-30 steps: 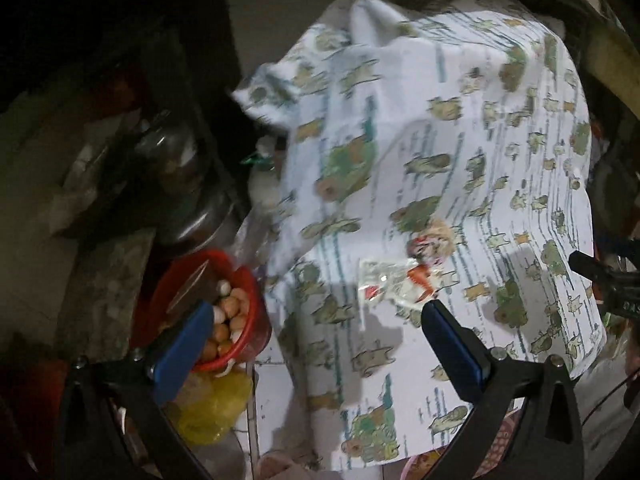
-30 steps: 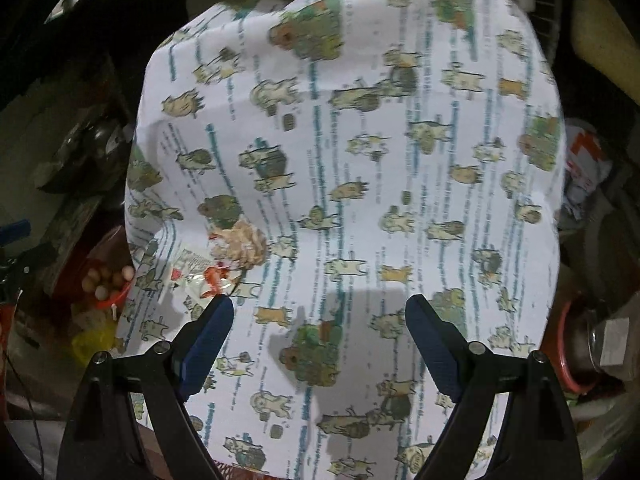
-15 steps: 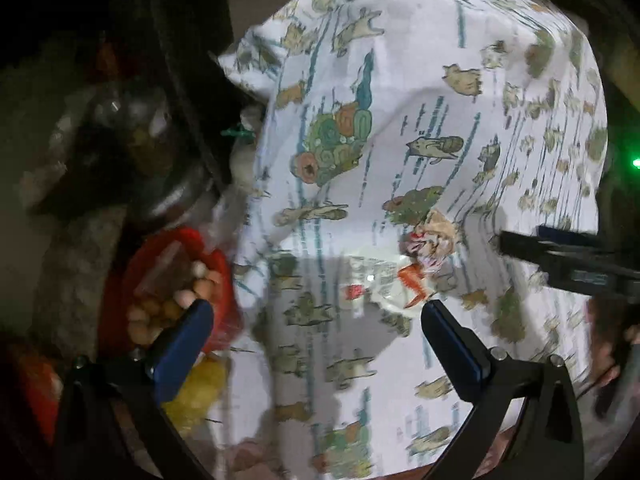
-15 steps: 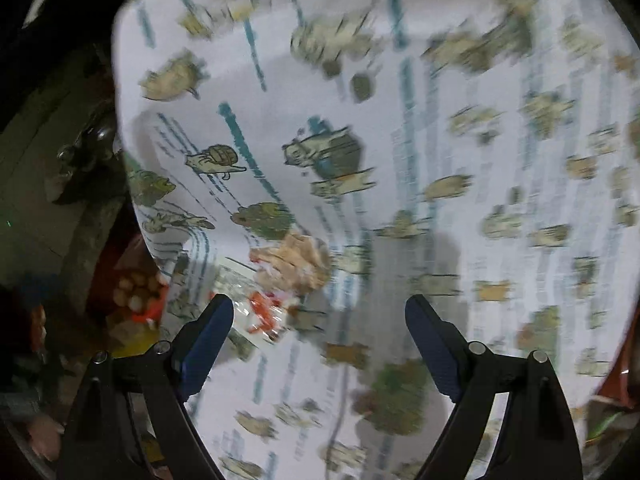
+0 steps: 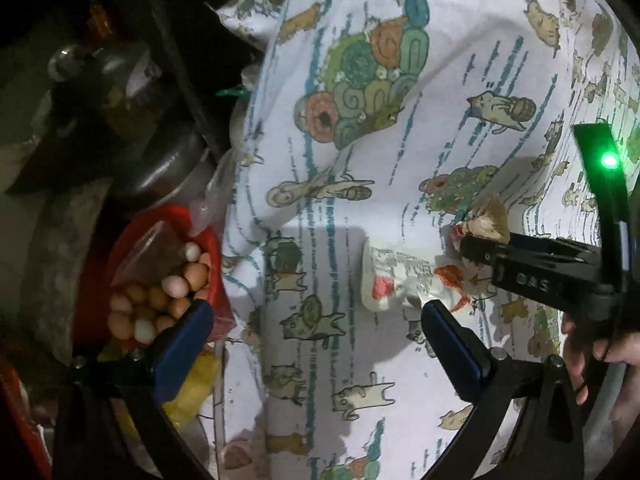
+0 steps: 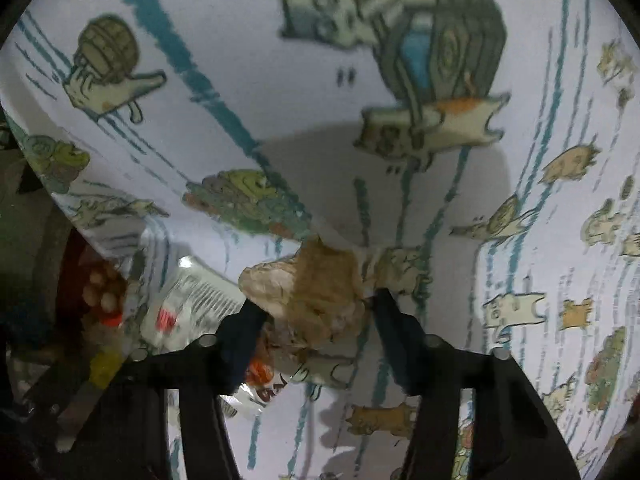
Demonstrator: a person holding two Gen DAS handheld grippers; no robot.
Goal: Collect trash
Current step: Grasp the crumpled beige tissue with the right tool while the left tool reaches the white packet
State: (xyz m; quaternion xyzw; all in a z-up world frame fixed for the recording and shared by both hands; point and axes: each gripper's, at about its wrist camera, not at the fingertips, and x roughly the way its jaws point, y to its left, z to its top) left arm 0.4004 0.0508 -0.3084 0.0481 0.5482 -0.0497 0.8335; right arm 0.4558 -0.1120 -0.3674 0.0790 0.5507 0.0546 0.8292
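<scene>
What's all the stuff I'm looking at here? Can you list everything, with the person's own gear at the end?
Printed cloth: one, white with teal streaks and cartoon animals, spread across most of both views.
Crumpled paper wad: one, tan and brown, on the cloth, between the right gripper's fingers.
Plastic wrapper: one, clear and white with red print, flat on the cloth beside the wad.
Red bowl: one, left of the cloth.
Eggs: a pile, brown and pale, in the bowl; exact count unclear.
Yellow bag: one, below the bowl.
Metal pot: one, dark grey, above the bowl.
Left gripper: black with blue pads, jaws wide, nothing between them.
Right gripper: black, jaws have just been closing around the wad.
Hand: one, holding the right gripper.
</scene>
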